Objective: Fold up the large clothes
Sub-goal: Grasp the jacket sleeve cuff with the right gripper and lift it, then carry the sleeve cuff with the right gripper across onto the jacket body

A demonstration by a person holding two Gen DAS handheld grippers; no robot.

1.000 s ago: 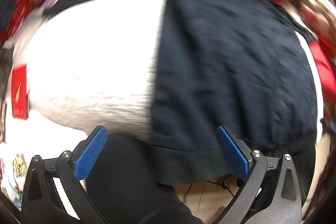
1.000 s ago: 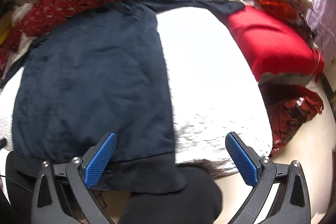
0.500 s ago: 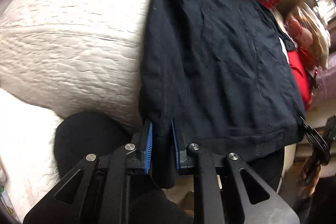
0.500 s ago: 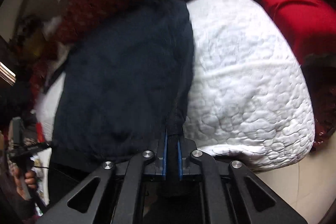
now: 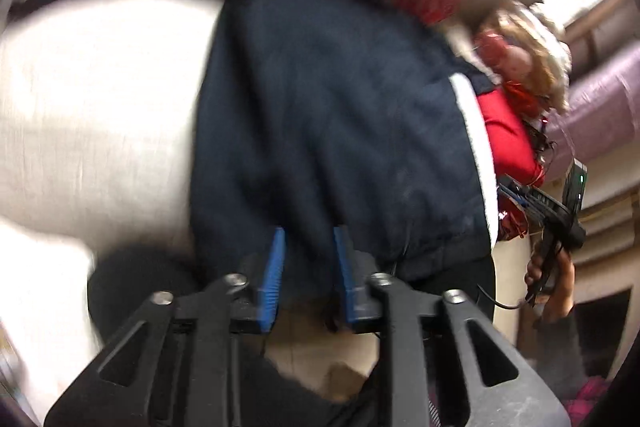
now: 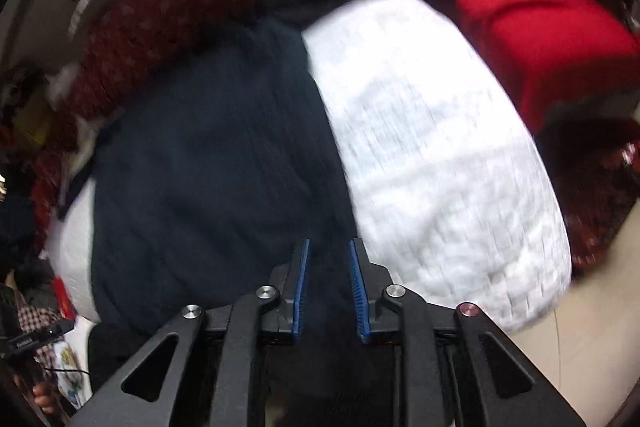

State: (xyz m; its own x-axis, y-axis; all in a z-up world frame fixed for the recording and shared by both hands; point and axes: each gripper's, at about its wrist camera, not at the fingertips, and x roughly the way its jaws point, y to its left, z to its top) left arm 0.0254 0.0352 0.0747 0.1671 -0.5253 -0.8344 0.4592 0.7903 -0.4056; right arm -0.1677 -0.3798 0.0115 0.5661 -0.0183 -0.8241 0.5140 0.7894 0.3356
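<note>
Navy garment (image 5: 332, 131) lies lengthwise away from both grippers, near hem betw. narrowly parted jaws of left gripper (image 5: 306, 247) & right gripper (image 6: 328, 259); real grip: cannot tell.

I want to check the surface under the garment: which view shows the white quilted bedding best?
The right wrist view: the white quilted bedding fills its right half, stitching visible beside the dark navy garment. The left wrist view shows it blurred and overexposed.

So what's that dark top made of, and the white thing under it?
The dark top looks like matte navy knit, maybe fleece or jersey: soft folds, no shine. The white cover beneath looks like quilted cotton, going by its stitched, puffy texture. Motion blur leaves both uncertain.
</note>
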